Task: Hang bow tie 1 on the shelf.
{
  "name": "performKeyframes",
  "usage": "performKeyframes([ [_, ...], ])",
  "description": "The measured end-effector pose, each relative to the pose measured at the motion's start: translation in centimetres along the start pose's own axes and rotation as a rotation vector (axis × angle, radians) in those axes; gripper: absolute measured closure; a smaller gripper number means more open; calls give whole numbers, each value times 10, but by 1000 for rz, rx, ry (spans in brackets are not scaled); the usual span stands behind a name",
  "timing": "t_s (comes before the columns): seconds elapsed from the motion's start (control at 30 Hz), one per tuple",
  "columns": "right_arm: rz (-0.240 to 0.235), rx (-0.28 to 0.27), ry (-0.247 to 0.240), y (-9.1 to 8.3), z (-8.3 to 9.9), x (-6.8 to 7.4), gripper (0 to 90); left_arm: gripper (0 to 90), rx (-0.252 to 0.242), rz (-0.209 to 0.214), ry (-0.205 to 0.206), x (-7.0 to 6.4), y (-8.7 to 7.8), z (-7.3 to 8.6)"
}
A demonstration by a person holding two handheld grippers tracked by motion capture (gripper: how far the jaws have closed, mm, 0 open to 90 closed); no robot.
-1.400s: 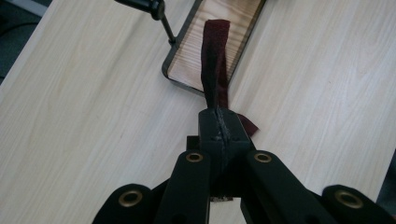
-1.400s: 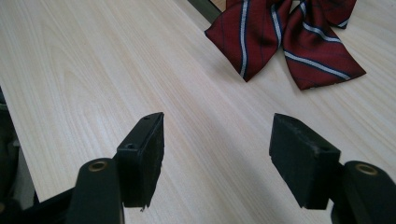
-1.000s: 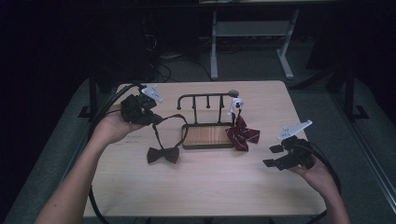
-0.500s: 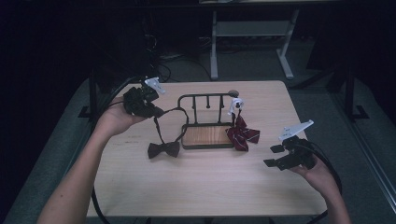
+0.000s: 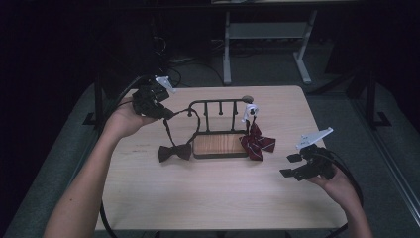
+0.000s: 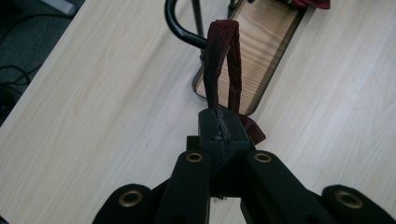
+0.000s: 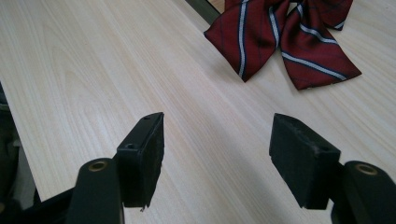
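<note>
A pale wooden surface (image 5: 208, 198) fills the middle of the high view, set against a dark room. At its centre stands a black metal rack with a wooden base (image 5: 220, 145), its curved rail running across the top. A striped dark-red bow tie (image 5: 257, 144) lies against the right end of the rack's base, with a small white tag (image 5: 249, 110) just above it on the rail. To the left of the base, a plain dark-brown bow tie (image 5: 174, 151) rests on the surface; its neck strap (image 5: 171, 126) rises up and to the left from it. In the upper left, the left tongs (image 5: 166, 114) are clamped shut on that strap, held by a hand at the surface's left edge. The left gripper view shows the strap (image 6: 223, 65) as a dark-red loop pinched between the closed jaws, close beside the rack's black rail (image 6: 183, 32). In the lower right of the high view, the right tongs (image 5: 288, 166) hover over bare wood, well apart from the rack. The right gripper view shows their jaws spread wide and holding nothing (image 7: 217, 154), with the striped bow tie (image 7: 285, 39) lying ahead at the upper right.
</note>
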State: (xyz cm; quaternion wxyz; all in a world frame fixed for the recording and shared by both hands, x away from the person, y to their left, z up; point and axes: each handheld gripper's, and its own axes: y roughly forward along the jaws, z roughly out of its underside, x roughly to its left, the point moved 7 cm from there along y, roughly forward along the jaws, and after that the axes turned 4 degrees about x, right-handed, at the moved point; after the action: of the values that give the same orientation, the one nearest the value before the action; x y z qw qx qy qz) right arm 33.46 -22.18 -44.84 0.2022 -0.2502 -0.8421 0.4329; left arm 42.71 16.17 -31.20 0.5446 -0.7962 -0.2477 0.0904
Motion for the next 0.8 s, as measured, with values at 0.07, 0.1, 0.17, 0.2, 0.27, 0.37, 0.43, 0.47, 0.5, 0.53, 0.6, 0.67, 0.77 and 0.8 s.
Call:
performKeyframes([
  [0.07,1,-1,-2,0,0,0,351,900,3,-1,-6,3,2,0],
  [0.1,0,-1,-1,0,0,0,351,900,7,1,-9,4,3,0],
  [0.17,-1,-1,-1,0,0,0,351,900,17,0,-15,6,5,0],
  [0.2,-1,1,0,0,0,-1,351,900,23,-2,-12,8,7,0],
  [0.27,-1,0,2,0,1,-1,351,900,32,3,-24,9,9,0],
  [0.37,-1,-1,3,-1,0,-1,351,900,39,-2,-36,12,13,0],
  [0.43,-2,-2,2,-1,0,-1,351,900,48,-5,-39,13,15,0],
  [0.47,-1,-2,3,-1,0,-1,351,900,54,-6,-42,14,16,0],
  [0.5,-1,-1,3,-1,0,-1,351,900,59,-8,-42,14,17,0],
  [0.53,-1,-1,4,-1,0,0,351,900,59,-11,-45,15,18,0],
  [0.6,0,-2,2,-1,0,0,352,900,64,-12,-45,15,20,0],
  [0.67,1,-3,-1,-1,0,0,351,900,63,-11,-46,15,21,0],
  [0.77,-1,-4,-1,-1,0,0,351,886,66,-14,-45,15,23,1],
  [0.8,-1,-4,-2,-2,0,0,351,870,65,-15,-47,15,23,1],
])
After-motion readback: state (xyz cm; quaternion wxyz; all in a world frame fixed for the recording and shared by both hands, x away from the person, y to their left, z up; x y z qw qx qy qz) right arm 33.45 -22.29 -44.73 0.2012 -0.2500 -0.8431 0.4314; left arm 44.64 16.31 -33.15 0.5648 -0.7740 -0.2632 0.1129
